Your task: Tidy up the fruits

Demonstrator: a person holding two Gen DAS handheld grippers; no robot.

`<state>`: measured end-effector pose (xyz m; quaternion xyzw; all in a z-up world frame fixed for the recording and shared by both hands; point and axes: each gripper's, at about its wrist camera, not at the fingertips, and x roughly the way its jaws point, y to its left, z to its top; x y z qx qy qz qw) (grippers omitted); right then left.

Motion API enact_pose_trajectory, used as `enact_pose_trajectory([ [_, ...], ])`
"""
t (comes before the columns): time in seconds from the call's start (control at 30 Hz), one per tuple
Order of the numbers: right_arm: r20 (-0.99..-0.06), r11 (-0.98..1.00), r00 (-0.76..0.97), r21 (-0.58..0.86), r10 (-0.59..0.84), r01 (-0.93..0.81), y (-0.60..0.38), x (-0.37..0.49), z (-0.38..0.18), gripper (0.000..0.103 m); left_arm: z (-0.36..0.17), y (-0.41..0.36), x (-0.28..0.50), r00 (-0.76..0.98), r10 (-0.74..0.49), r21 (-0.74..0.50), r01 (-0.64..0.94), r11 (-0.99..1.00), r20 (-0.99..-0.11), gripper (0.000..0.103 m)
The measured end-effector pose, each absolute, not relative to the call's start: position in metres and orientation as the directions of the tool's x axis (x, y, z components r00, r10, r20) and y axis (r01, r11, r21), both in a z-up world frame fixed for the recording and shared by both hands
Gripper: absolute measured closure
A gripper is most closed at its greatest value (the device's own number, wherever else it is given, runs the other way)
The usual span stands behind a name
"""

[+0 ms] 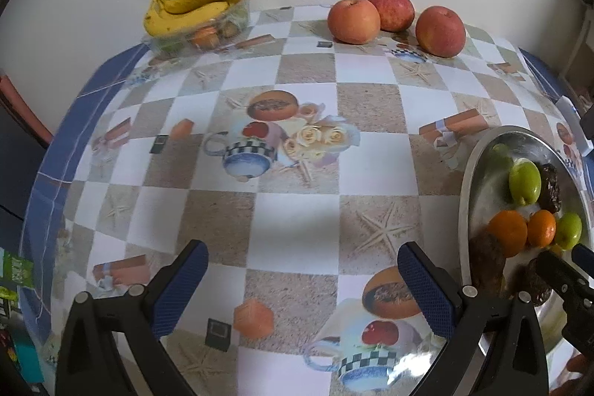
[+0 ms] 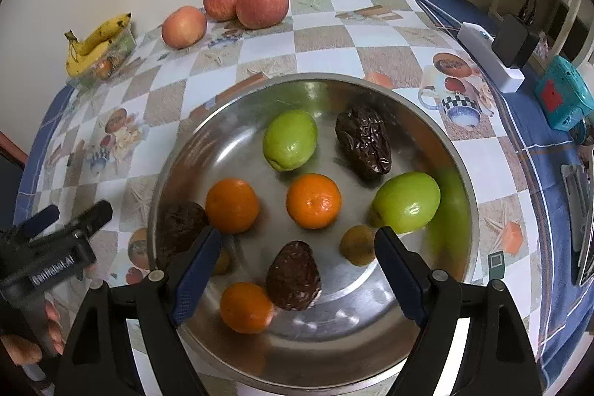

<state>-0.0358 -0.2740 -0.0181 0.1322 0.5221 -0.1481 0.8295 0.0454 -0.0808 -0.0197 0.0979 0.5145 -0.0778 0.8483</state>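
My left gripper (image 1: 301, 247) hangs open over bare checked tablecloth, with nothing between its blue pads. To its right stands a steel bowl (image 1: 467, 180). My right gripper (image 2: 299, 234) is open above that bowl (image 2: 345, 340), its jaws not touching any fruit. In the bowl lie two green fruits (image 2: 290, 140) (image 2: 406, 203), three oranges (image 2: 313, 201), dark wrinkled fruits (image 2: 364, 143) (image 2: 293, 275) and a small brown one (image 2: 358, 245). At the table's far edge sit three apples (image 1: 354, 21) and bananas (image 1: 193, 6) on a clear tub of fruit.
The wall runs right behind the apples and bananas. A white power strip with a black adapter (image 2: 493, 58), a teal device (image 2: 560, 95) and a metal tool (image 2: 579, 203) lie along the right table edge. A hand (image 2: 22, 347) holds the left gripper beside the bowl.
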Motion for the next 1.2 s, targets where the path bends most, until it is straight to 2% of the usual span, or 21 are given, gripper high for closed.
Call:
enact_pose_trajectory([
  [0.23, -0.902, 0.923, 0.419, 0.068, -0.107, 0.380, -0.261, -0.041, -0.018, 0.018, -0.012, -0.070, 0.031, 0.515, 0.091, 0.204, 0.167, 0.965, -0.852, 0.000],
  [0.33, -0.898, 0.922, 0.423, 0.061, -0.116, 0.383, -0.257, -0.045, -0.018, 0.018, -0.018, -0.066, 0.029, 0.501, 0.107, 0.222, 0.178, 0.959, -0.859, 0.000],
  [0.73, -0.883, 0.922, 0.450, 0.056, -0.134, 0.383, -0.241, -0.075, -0.003, 0.018, 0.020, -0.044, -0.008, 0.520, 0.042, 0.174, 0.207, 0.963, -0.853, 0.000],
  [1.2, -0.874, 0.933, 0.465, 0.043, -0.139, 0.359, -0.231, -0.081, 0.004, 0.018, 0.016, -0.033, -0.013, 0.449, 0.012, 0.109, 0.193, 0.975, -0.894, 0.000],
])
